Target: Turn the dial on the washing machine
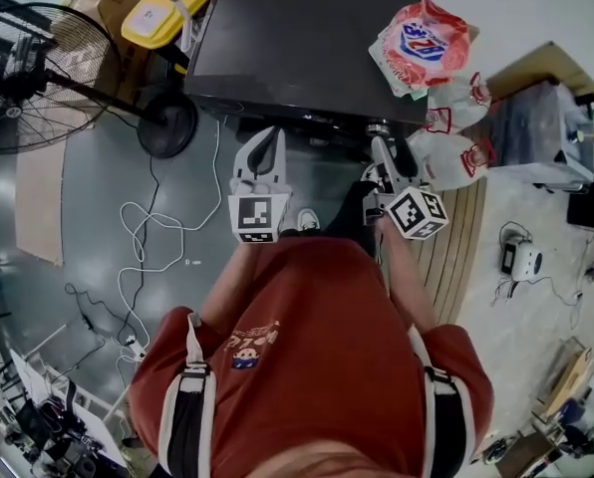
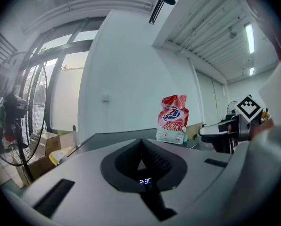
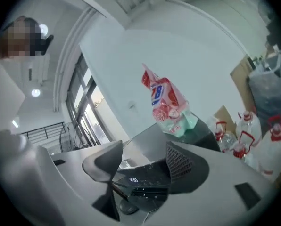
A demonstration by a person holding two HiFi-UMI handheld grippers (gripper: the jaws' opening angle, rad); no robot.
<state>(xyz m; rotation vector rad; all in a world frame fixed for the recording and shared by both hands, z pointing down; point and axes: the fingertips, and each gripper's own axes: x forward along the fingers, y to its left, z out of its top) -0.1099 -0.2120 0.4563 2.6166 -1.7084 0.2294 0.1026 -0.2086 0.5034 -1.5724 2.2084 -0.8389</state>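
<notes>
**Head view.** The washing machine fills the 12 o'clock part of the field, dark top upward. Its dial is a small round knob on the front edge at about 1 o'clock.

My right gripper points toward 12 o'clock, with its tips just short of the dial and directly in line with it. My left gripper is held beside it at 11 o'clock. It also faces the machine's front edge, but stands well to the left of the dial.

A red-and-white detergent bag lies on the machine's top at 1 o'clock. Clear bottles with red caps stand on the floor at 2 o'clock, and a floor fan stands at 10 o'clock.

**Right gripper view.** The two jaws stand apart. In the gap between them lies the control panel with its lit display. A dark round form, apparently the dial, sits low at 6 o'clock between the jaw bases. I cannot tell whether either jaw touches it.

**Left gripper view.** The jaws are closed together, pad against pad, with nothing held between them. The lit display shows through the notch beneath them at 6 o'clock. My right gripper appears at 3 o'clock.
</notes>
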